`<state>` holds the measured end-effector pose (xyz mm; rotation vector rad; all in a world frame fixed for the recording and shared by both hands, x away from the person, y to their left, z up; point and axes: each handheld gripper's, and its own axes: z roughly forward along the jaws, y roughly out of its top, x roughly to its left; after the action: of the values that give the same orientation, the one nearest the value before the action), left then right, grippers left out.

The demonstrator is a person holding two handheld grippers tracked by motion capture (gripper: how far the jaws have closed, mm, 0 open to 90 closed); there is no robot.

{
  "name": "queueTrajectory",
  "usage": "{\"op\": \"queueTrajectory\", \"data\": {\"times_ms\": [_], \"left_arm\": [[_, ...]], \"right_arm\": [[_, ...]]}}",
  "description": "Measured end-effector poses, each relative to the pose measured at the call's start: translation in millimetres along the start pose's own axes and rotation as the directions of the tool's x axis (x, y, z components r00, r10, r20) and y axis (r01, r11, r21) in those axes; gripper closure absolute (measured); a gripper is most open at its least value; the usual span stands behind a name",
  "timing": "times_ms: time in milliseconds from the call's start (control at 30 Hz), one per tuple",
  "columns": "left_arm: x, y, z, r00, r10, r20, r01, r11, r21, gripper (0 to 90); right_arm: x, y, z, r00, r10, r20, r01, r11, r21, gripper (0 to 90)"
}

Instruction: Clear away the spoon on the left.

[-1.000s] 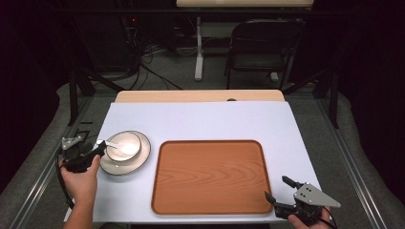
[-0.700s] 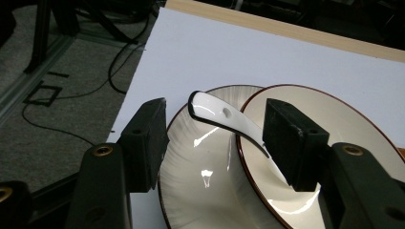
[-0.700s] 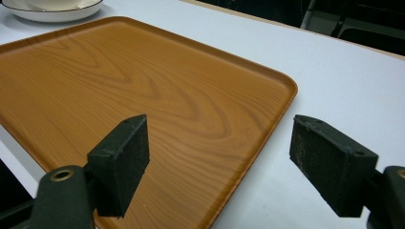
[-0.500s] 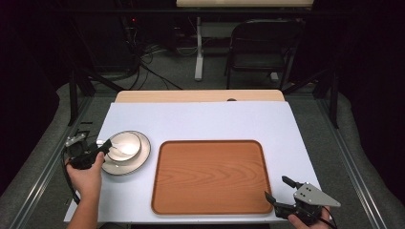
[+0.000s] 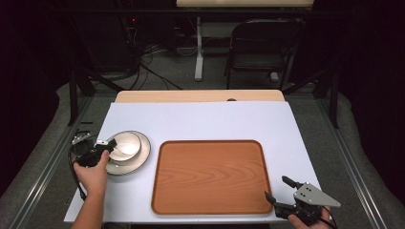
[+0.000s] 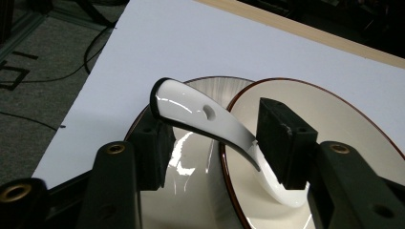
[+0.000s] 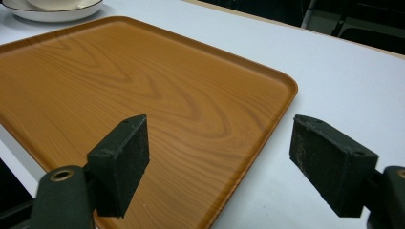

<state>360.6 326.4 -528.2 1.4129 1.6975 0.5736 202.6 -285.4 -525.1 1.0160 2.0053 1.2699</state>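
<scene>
A white ceramic spoon (image 6: 205, 121) rests in a cream bowl (image 6: 348, 124) with its handle sticking up over the rim. The bowl (image 5: 125, 144) stands on a brown-rimmed plate (image 5: 138, 160) at the table's left. My left gripper (image 5: 106, 146) is at the bowl's left rim, open, and its jaws (image 6: 217, 136) stand on either side of the spoon handle. A bare wooden tray (image 5: 210, 176) lies in the middle. My right gripper (image 5: 278, 189) hovers open at the tray's near right corner (image 7: 282, 88), holding nothing (image 7: 219, 152).
The white tabletop (image 5: 200, 121) has free room behind and right of the tray. A wooden strip (image 5: 196, 96) runs along the far edge. A dark chair (image 5: 262, 47) and floor cables lie beyond the table.
My left gripper has edged right, toward the bowl, so its jaws now straddle the spoon handle. The right gripper has stayed in place.
</scene>
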Motion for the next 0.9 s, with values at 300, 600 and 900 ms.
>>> {"op": "queueTrajectory", "data": {"times_ms": [300,600,900], "left_arm": [[-2.1,-0.1,0.0,1.0000,0.007,0.004,-0.007,0.9999,-0.011,58.1],[-2.4,0.4,-0.8,0.9999,0.006,0.015,-0.006,0.9999,-0.009,65.6],[-2.2,1.7,-6.8,0.9991,0.015,0.040,-0.013,0.9984,-0.055,75.0]], "right_arm": [[0.0,0.0,0.1,1.0000,-0.003,-0.001,0.003,1.000,0.000,20.7],[0.1,0.0,0.2,1.0000,0.001,-0.002,-0.001,1.000,0.001,20.7],[0.0,-0.1,0.1,1.0000,-0.003,-0.001,0.003,1.000,0.000,20.7]]}}
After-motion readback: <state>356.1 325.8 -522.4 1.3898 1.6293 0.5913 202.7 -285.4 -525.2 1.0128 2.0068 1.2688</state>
